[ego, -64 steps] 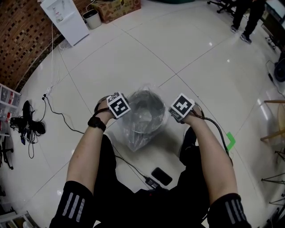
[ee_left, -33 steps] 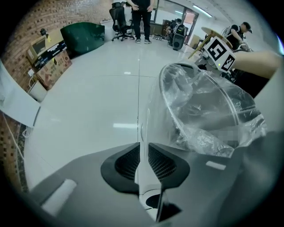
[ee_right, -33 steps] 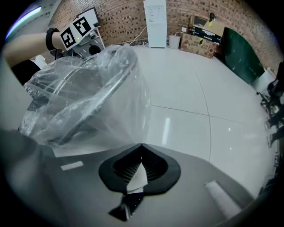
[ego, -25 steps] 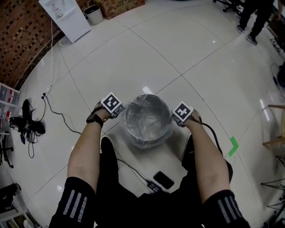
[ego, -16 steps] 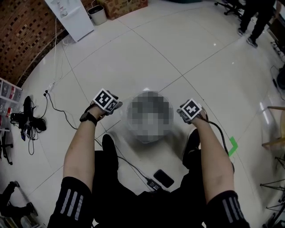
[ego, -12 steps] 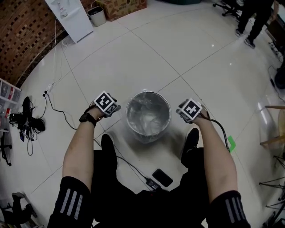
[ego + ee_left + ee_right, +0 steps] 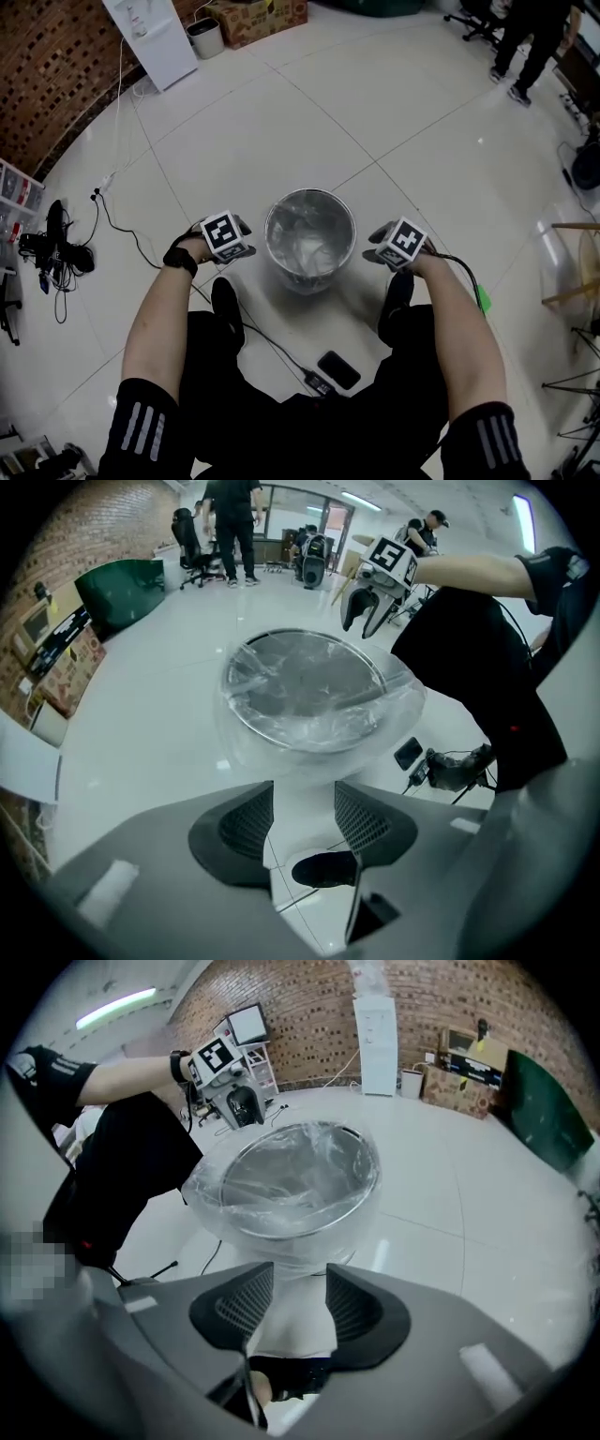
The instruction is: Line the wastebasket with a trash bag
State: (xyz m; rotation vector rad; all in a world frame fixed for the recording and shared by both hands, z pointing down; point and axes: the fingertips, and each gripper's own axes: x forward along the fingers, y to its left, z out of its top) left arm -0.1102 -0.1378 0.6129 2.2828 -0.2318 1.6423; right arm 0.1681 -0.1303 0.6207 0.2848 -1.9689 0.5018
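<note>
Both grippers, the left gripper (image 7: 230,246) and the right gripper (image 7: 392,251), have just been opening their jaws and now hang released, nothing between them, either side of the wastebasket (image 7: 310,194) on the tiled floor (image 7: 309,103). Its trash bag (image 7: 403,696) drapes over the rim. My worry: that loose thin skirt could slip back inside, or a jaw could snag and drag it off

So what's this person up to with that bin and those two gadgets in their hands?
A person is lining a round metal wastebasket with a clear trash bag, working with a handheld gripper in each hand. The bag already sits inside and is folded over the rim. The left gripper and the right gripper hover on either side of the basket. Their jaws have just been opening and nothing is between them, so neither grips the bag.
</note>
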